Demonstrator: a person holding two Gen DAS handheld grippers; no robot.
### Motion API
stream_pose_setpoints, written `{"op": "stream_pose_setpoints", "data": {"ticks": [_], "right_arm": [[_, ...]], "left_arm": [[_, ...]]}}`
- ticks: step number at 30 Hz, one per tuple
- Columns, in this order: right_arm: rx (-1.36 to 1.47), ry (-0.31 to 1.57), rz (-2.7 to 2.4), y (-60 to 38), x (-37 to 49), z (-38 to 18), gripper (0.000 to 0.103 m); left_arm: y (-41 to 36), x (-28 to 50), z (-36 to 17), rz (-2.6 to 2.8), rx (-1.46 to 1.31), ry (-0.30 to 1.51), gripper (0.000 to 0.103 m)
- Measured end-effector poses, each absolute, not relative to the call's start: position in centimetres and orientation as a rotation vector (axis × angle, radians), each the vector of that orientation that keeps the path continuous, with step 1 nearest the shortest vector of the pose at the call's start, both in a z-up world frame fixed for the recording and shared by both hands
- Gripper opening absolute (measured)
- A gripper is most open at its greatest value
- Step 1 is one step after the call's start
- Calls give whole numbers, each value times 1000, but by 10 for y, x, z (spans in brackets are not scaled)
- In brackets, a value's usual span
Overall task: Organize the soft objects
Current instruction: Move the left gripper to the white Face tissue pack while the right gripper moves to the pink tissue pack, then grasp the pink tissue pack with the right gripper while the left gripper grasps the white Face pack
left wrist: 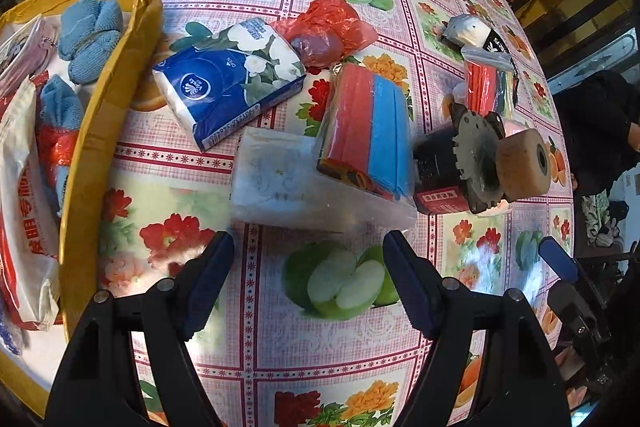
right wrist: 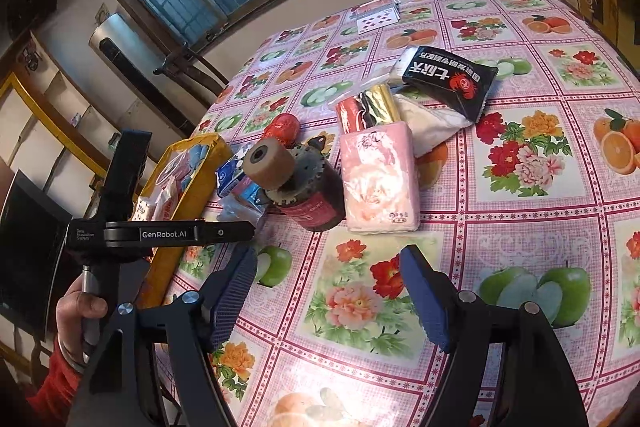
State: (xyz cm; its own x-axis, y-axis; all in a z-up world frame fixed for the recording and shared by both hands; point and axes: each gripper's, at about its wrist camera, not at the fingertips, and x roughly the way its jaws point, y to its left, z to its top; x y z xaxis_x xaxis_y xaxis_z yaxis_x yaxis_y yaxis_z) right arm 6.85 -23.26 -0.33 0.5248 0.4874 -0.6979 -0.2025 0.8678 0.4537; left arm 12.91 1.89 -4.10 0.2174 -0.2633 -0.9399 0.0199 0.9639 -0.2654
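Fruit-print tablecloth (left wrist: 256, 339) — yellow box (left wrist: 116, 99) holds blue cloths (left wrist: 90, 35). Left gripper (left wrist: 308, 283) wide, empty, near clear tissue pack (left wrist: 280, 179); right gripper (right wrist: 328, 291) wide, empty — facing pink tissue pack (right wrist: 380, 179).

The left hand-held gripper (right wrist: 160, 234) carries "GenRobot.AI" (beside it, small, "Data Acquisition System"). The blue tissue pack (left wrist: 228, 83) shows "Vinda" with a partly readable barcode number.

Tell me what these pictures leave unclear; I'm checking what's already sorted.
- Yellow box: left wrist view's edge cuts off its contents.
- Red bag: contents hidden by crumpled plastic.
- Pale tissue pack: print blurred, unreadable.
- Playing cards: too small to read.
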Motion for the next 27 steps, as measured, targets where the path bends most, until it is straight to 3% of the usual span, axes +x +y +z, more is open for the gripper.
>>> {"op": "stream_pose_setpoints", "data": {"ticks": [11, 27], "right_arm": [[310, 939, 329, -239, 93, -15, 76], [7, 992, 175, -193, 138, -29, 74]], "left_arm": [[19, 139, -41, -137, -208, 1298, 77], [26, 147, -43, -116, -158, 1301, 80]]}}
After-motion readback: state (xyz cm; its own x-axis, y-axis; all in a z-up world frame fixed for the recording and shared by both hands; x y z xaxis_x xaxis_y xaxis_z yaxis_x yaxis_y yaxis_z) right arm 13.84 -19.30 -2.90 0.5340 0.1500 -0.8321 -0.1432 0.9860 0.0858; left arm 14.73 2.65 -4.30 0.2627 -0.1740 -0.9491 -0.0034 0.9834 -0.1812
